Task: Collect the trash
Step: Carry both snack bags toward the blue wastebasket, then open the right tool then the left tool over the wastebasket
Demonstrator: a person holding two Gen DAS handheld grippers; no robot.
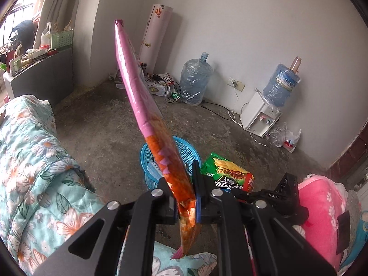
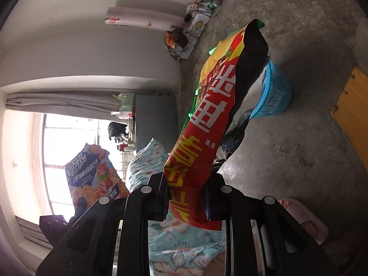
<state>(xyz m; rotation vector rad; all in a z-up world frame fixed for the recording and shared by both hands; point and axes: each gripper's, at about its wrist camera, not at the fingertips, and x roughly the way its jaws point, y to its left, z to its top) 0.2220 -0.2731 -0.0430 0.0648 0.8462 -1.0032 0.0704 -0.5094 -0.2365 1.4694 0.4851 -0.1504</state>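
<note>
My left gripper [image 1: 184, 184] is shut on the bottom corner of a pink and orange snack bag [image 1: 135, 87], which stands up edge-on in the left wrist view. Below it on the concrete floor sits a blue plastic basket [image 1: 184, 148] with something inside. My right gripper [image 2: 186, 184] is shut on a red and green chip bag [image 2: 207, 119], which sticks out toward the blue basket [image 2: 274, 92]. That chip bag [image 1: 230, 172] hangs just right of the basket in the left wrist view. The right wrist view is rolled sideways and shows the left-hand snack bag [image 2: 96, 174] at lower left.
A floral quilt [image 1: 34, 161] lies to the left and a pink blanket [image 1: 322, 207] to the right. A water jug [image 1: 195, 80], a water dispenser [image 1: 262, 117], cables and plastic bags stand along the far wall. A yellow mat [image 2: 354, 105] and a pink slipper [image 2: 303, 218] lie on the floor.
</note>
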